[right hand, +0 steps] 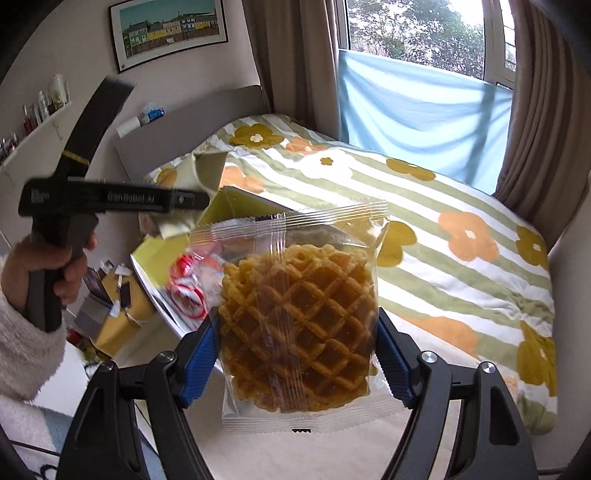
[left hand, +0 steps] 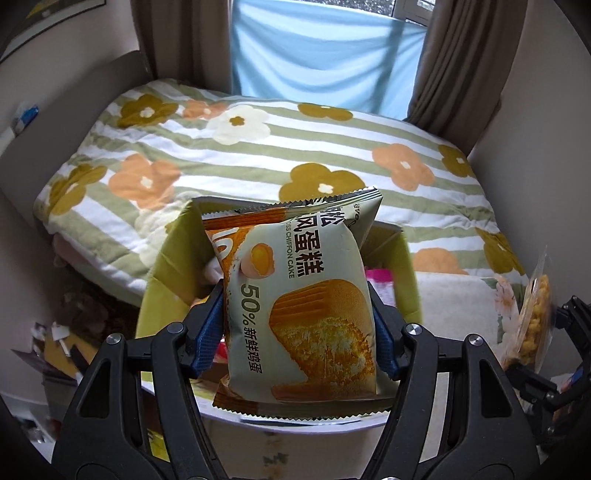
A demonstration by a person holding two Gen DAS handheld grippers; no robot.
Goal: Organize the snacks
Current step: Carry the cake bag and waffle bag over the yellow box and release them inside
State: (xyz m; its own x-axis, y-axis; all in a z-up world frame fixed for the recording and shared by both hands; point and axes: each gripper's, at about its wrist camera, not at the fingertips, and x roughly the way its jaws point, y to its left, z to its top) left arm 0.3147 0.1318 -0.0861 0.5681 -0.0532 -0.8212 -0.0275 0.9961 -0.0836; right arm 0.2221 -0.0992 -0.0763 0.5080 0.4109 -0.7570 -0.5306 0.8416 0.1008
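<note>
Currently, status:
left gripper (left hand: pixel 299 328): clamped on chiffon cake pack (left hand: pixel 295 306), held above the box
right gripper (right hand: pixel 297 354): clamped on waffle bag (right hand: pixel 295 325), airborne
green box (left hand: pixel 166 266): holds several snacks
left: both packs unplaced; destination unclear

A home bedroom: flowered quilt (left hand: pixel 258 155) on a bed, curtained window (right hand: pixel 417 33), framed picture (right hand: pixel 170 29).

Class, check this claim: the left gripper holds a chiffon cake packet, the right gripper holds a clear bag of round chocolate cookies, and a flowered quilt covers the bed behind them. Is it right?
One detail is wrong. The right gripper holds a clear bag of golden waffles, not chocolate cookies; the right wrist view shows the grid pattern. The rest stands.
</note>
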